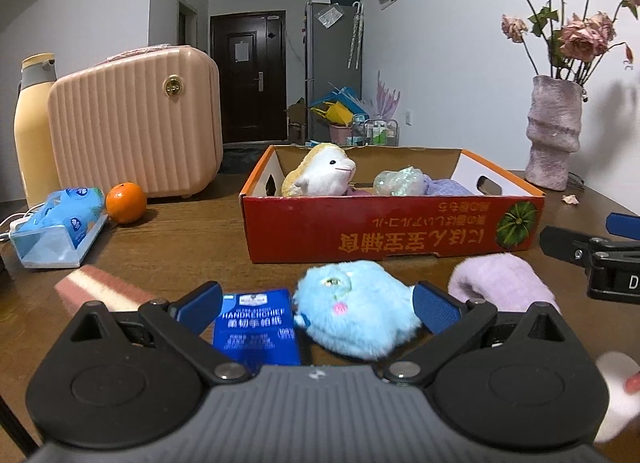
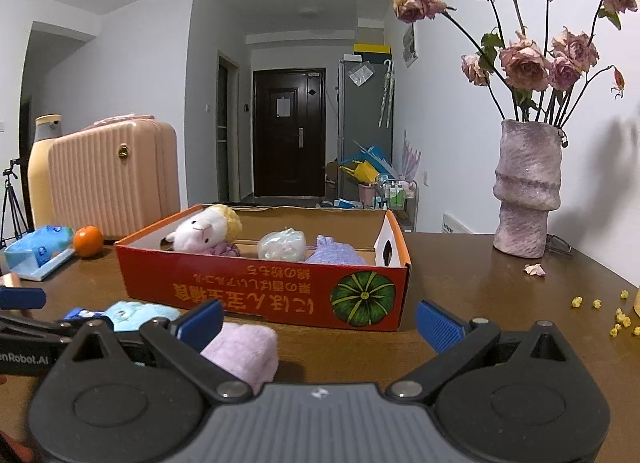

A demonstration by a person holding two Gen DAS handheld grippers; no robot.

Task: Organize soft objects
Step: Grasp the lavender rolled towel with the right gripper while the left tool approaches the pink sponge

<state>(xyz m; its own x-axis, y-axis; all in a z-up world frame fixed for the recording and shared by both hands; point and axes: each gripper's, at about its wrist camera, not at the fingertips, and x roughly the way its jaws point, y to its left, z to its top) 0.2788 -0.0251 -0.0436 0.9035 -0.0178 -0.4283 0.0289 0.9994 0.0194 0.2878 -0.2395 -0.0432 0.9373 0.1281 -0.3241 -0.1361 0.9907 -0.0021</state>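
Spreading wide, left gripper (image 1: 318,309) straddles blue plush (image 1: 352,319) before box (image 1: 392,231); right gripper (image 2: 320,321) gapes over bare table (image 2: 500,283); only left view shows sponge (image 1: 100,291).

I am in a lived-in home, working at a dark wooden table (image 2: 460,263) in what looks like a living or dining room. Ahead of my jaws, past the table's far edge, a hallway runs to a dark front door (image 2: 289,137), with a grey fridge (image 2: 366,123) beside it and household clutter at its foot. Off to my right stands a rough pink vase (image 2: 526,191) of dried roses (image 2: 524,63) against a white wall, a fallen petal (image 2: 535,269) beside it. To my left sit a ribbed pink suitcase (image 1: 136,119), a cream bottle (image 1: 34,123), an orange (image 1: 126,202) and a pack of tissues (image 1: 60,225).
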